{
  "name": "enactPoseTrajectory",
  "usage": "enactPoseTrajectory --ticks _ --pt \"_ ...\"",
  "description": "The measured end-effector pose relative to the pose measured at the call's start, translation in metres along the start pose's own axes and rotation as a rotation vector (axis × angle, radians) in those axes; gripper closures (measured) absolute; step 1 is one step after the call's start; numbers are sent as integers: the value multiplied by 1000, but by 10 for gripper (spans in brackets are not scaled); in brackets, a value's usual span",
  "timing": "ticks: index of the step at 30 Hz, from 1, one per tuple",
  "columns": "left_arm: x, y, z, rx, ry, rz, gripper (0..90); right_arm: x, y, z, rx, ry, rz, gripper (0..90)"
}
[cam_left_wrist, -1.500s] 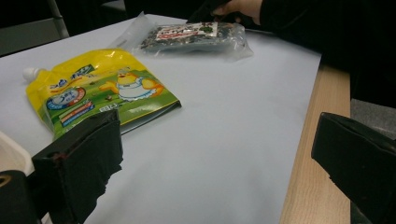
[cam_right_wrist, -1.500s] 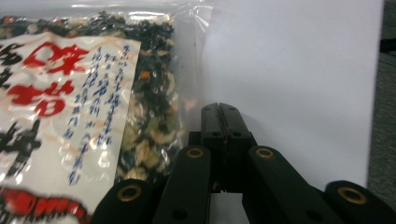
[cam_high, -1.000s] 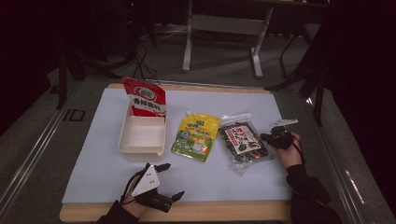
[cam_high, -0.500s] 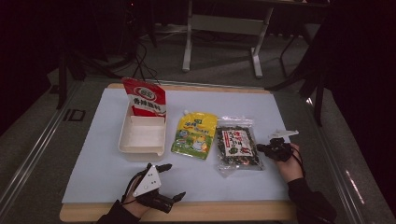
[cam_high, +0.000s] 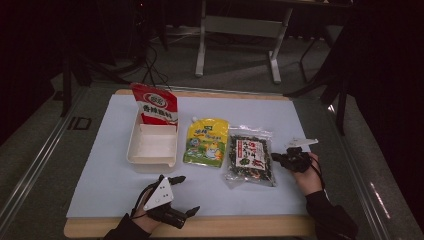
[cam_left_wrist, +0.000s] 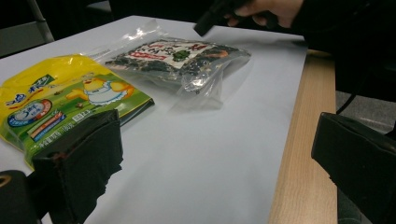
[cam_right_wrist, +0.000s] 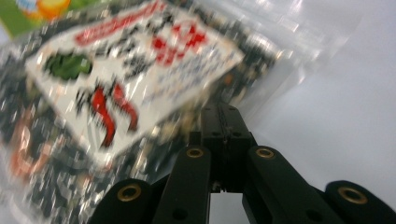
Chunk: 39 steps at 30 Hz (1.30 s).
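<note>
a dim lab: papered table (cam_high: 115, 150), metal stands (cam_high: 237, 25), floor cables (cam_high: 150, 60).

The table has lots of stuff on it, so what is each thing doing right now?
Seaweed bag: lying flat, its edge pinched by the right gripper.
Yellow pouch: lying flat, untouched.
Red pouch: standing upright at the far end of the tray.
Tray: otherwise empty.
Right gripper: shut on the seaweed bag.
Left gripper: open, holding nothing.
</note>
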<state>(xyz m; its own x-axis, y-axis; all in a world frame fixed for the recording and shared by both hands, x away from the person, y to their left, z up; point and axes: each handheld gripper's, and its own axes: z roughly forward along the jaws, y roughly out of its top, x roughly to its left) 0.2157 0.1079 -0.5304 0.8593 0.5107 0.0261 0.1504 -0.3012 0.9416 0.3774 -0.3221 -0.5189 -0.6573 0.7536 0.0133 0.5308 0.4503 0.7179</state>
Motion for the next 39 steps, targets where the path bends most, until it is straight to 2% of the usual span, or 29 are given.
enactPoseTrajectory --ticks 5,8,21,26,32,39 --pt "0 0 0 3 -3 2 31 -9 22 8 -36 -7 12 900" --pt "0 0 0 3 -4 4 31 -14 35 17 -36 -22 8 900" --pt "-1 -1 -1 5 -12 2 31 -40 84 49 -45 -58 76 900" --pt "-1 -1 -2 5 -9 1 31 -47 94 62 -40 -66 98 900" --pt "-1 -3 -5 7 2 -6 31 -56 102 86 9 -89 121 900" --pt "-1 -5 -9 6 16 -11 31 -58 104 103 56 -98 129 900"
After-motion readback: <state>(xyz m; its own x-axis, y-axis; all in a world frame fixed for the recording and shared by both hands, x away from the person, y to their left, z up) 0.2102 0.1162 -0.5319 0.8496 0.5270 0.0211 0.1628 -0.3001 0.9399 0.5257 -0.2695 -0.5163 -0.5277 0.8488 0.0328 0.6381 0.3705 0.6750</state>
